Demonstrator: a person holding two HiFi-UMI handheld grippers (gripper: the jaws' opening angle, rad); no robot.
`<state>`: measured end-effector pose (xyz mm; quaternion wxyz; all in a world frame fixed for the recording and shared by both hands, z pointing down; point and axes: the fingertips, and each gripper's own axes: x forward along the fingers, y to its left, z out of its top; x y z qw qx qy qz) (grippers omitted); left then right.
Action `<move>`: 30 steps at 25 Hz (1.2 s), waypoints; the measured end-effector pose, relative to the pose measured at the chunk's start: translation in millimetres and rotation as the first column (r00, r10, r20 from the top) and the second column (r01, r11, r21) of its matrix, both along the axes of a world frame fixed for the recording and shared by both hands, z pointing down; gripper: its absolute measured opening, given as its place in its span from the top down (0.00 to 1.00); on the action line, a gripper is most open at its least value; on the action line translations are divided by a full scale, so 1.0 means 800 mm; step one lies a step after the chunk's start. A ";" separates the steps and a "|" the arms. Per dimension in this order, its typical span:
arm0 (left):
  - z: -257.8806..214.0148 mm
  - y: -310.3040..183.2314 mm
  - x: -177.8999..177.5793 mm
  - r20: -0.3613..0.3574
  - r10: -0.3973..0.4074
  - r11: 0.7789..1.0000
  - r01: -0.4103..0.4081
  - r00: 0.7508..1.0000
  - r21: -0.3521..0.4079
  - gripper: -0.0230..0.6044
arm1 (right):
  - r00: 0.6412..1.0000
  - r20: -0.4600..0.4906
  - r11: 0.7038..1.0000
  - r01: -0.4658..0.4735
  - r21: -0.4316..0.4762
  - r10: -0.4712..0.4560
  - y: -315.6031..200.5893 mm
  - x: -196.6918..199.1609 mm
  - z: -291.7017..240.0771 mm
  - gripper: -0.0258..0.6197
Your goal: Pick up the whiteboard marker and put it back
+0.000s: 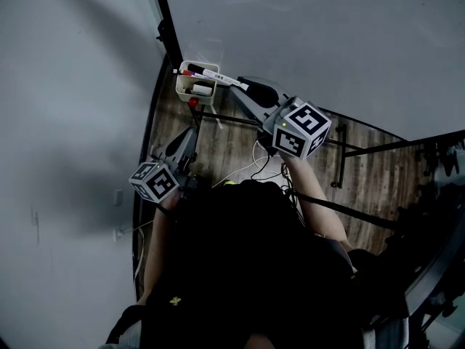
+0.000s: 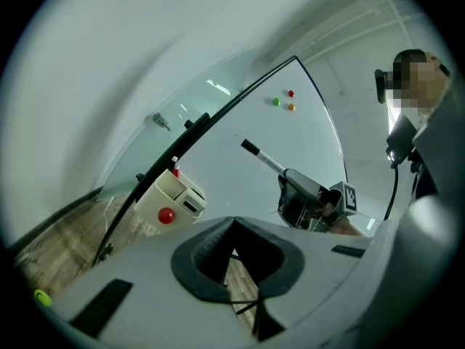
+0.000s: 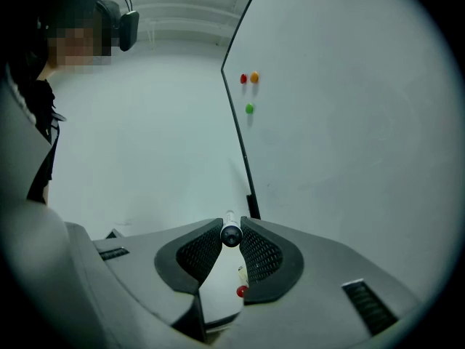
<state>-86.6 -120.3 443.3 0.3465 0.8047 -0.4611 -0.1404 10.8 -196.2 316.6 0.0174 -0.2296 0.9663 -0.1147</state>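
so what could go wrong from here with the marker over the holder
1. The right gripper pinches the marker near one end only. The long free end could swing or slip out of the fingers.
2. The holder has other items in it, so the marker may catch on them or on the rim and drop.

We look steeply down from the head, from well above, onto the white holder (image 1: 196,83) at the whiteboard's (image 1: 312,42) edge. The left gripper (image 2: 234,222) camera faces level across the board toward the right gripper (image 2: 288,177). The right gripper's camera sights past its whiteboard marker (image 3: 231,235), close along the board. All three views share the holder. Both gripper views share what seem to be coloured magnets (image 3: 249,78).
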 end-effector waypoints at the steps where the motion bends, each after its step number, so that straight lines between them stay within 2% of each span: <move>1: 0.000 0.001 -0.001 -0.004 0.001 1.000 -0.001 1.000 -0.001 0.91 | 1.000 0.000 1.000 -0.003 -0.001 0.003 -0.002 0.000 0.001 0.86; 15: 0.001 0.007 -0.033 0.003 -0.020 0.999 0.020 1.000 -0.031 0.91 | 1.000 -0.019 0.999 -0.017 -0.039 0.016 -0.026 -0.018 0.022 0.86; 30: 0.011 0.026 -0.070 0.009 -0.102 0.992 0.102 0.995 -0.075 0.91 | 0.999 -0.040 0.994 -0.013 -0.112 0.009 -0.054 -0.034 0.065 0.86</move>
